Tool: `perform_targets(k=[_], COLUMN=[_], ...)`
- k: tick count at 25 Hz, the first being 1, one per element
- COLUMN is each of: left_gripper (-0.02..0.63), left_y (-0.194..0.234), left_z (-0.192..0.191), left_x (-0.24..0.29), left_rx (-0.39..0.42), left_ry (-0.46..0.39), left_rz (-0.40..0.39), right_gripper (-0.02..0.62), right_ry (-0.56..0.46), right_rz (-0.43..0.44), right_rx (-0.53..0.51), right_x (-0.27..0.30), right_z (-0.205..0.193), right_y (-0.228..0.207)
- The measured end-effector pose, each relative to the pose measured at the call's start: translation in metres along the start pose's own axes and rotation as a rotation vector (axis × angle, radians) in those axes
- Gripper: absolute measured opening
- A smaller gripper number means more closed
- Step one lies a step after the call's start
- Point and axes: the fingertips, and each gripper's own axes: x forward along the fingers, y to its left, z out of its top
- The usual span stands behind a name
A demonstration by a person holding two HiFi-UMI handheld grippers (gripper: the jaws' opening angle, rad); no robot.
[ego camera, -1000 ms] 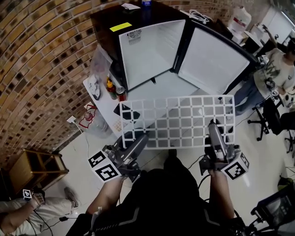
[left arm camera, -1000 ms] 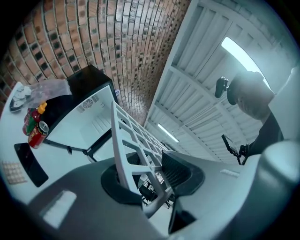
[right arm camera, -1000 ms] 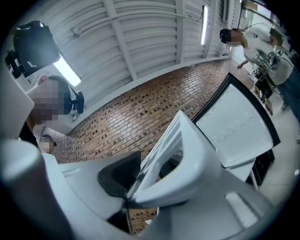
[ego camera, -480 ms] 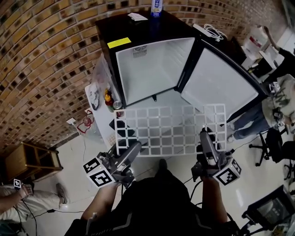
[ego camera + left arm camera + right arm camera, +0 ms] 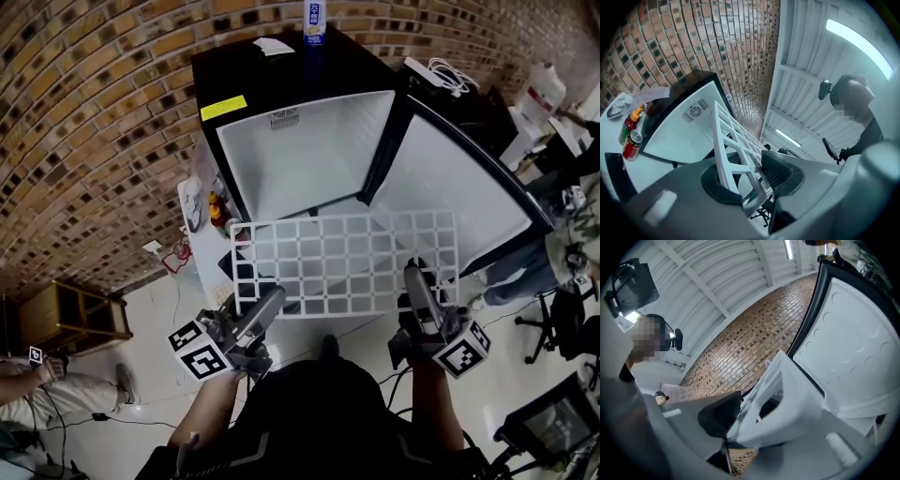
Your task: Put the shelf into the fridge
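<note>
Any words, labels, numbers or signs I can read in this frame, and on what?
No text can be read here.
Bottle on top of the fridge: label print too small to read.
Yellow sticker on the fridge: no legible writing.
Red can beside the fridge: print blurred.

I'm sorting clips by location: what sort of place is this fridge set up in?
Probably a lab or workshop rather than a home: bare brick wall, corrugated ceiling with strip lights, and an office chair and a monitor near the fridge.
</note>
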Motion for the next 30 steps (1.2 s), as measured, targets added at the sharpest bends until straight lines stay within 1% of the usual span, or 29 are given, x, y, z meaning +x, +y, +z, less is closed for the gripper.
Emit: perform_targets(k=[9, 17, 19, 22, 24, 27, 30], left_gripper=[0.118, 0.118, 0.118, 0.118, 0.118, 0.118, 0.120], left_y=[0.007, 0.012, 0.018, 0.025, 0.032, 0.045, 0.057], left_z=[-0.004, -0.006, -0.005, 0.000, 0.003, 0.007, 0.013], left_x=[0.030, 0.047, 0.048, 0.044, 0.044, 0.041, 0.035], left_rx=[0.006, 0.018, 0.011, 0.022, 0.024, 0.006, 0.008], left_ry=[-0.025, -0.056, -0.058, -0.051, -0.049, -0.044, -0.026], left_rz=[0.081, 0.155, 0.174, 0.202, 0.210, 0.215, 0.216], right_gripper=[0.126, 0.124, 0.124, 0.124, 0.123, 0.124, 0.123], right_ry=[0.048, 0.092, 0.107, 0.122, 0.118, 0.122, 0.122], right_rz=[0.033, 0.086, 0.090, 0.101, 0.104, 0.081, 0.060], right_rx=[0.048, 0.095, 0.113, 0.154, 0.153, 0.151, 0.167], right_x=[0.015, 0.032, 0.040, 0.051, 0.058, 0.067, 0.076], right_z=[0.015, 0.022, 0.019, 0.009, 0.006, -0.002, -0.013], right_y=[-0.040, -0.068, -0.072, -0.073, -0.079, -0.085, -0.086])
